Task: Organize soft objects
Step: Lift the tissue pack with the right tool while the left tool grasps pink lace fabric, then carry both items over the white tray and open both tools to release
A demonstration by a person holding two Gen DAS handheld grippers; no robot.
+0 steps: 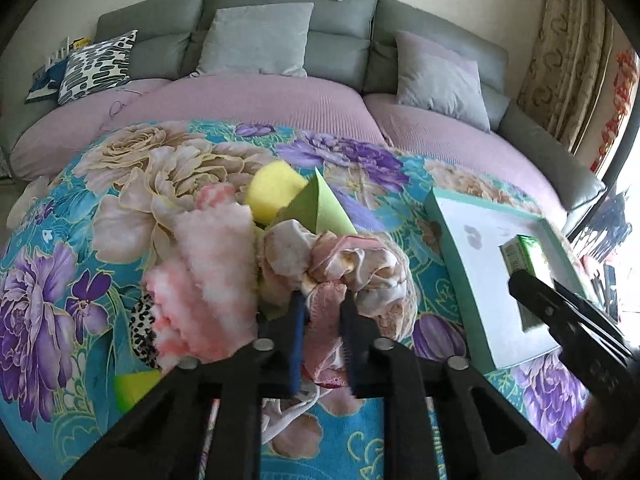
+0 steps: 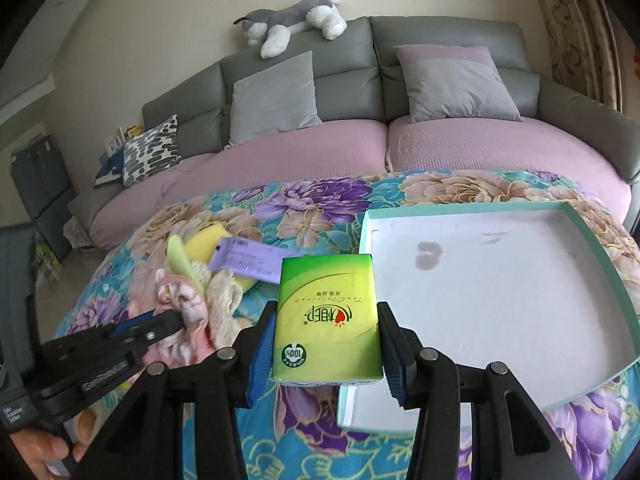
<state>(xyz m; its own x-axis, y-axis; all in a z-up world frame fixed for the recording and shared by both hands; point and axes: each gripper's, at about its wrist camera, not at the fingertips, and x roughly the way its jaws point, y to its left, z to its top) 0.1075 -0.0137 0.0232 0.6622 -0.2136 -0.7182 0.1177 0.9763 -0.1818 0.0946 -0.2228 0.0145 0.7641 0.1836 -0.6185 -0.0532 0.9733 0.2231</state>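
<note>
A heap of soft things lies on the flowered blanket (image 1: 72, 240): a fluffy pink towel (image 1: 208, 272), a yellow sponge (image 1: 272, 192), a green sheet (image 1: 320, 208) and a crumpled cream-pink cloth (image 1: 360, 268). My left gripper (image 1: 323, 310) is shut on a fold of that cloth; from the right wrist view the left gripper (image 2: 182, 320) pinches the cloth (image 2: 192, 304) at the heap's near side. My right gripper (image 2: 326, 306) is shut on a green-yellow tissue pack (image 2: 326, 316), held over the near left corner of the white, teal-rimmed tray (image 2: 600, 248).
A purple packet (image 2: 248, 260) rests on the heap beside the sponge (image 2: 204, 246). Behind the blanket stands a grey sofa (image 1: 340, 12) with a pink cover, cushions and a plush dog (image 2: 296, 20). A curtain (image 1: 572, 60) hangs at the right. The tray (image 1: 452, 248) holds only stains.
</note>
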